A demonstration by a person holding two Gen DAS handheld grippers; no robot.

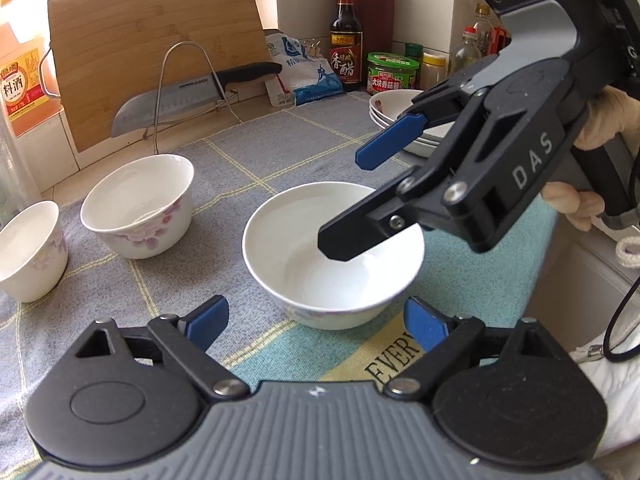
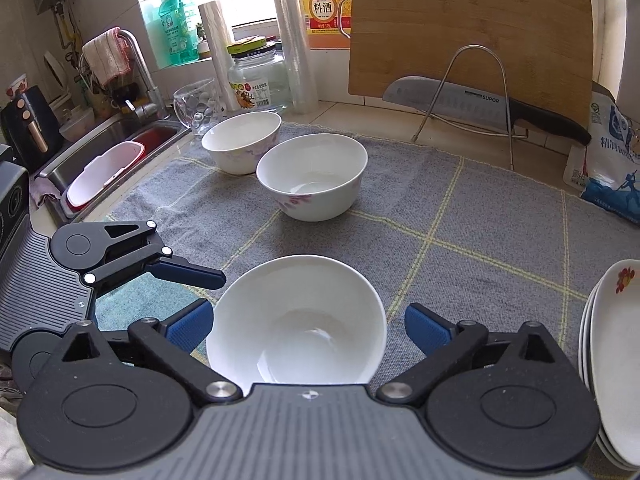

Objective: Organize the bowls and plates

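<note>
Only right wrist view: sink [image 2: 116, 140] beside cloth [image 2: 480, 216].
Only left wrist view: vinegar bottle [image 1: 346, 40].
Near bowl [image 2: 298, 320]: upright on cloth, between spread right gripper [image 2: 308, 328] fingers, untouched.
Left gripper [image 1: 316, 322]: spread wide, empty.
Plates [image 2: 612, 360]: stacked at cloth's right edge.
Room: bare cloth between bowls and plates.
</note>
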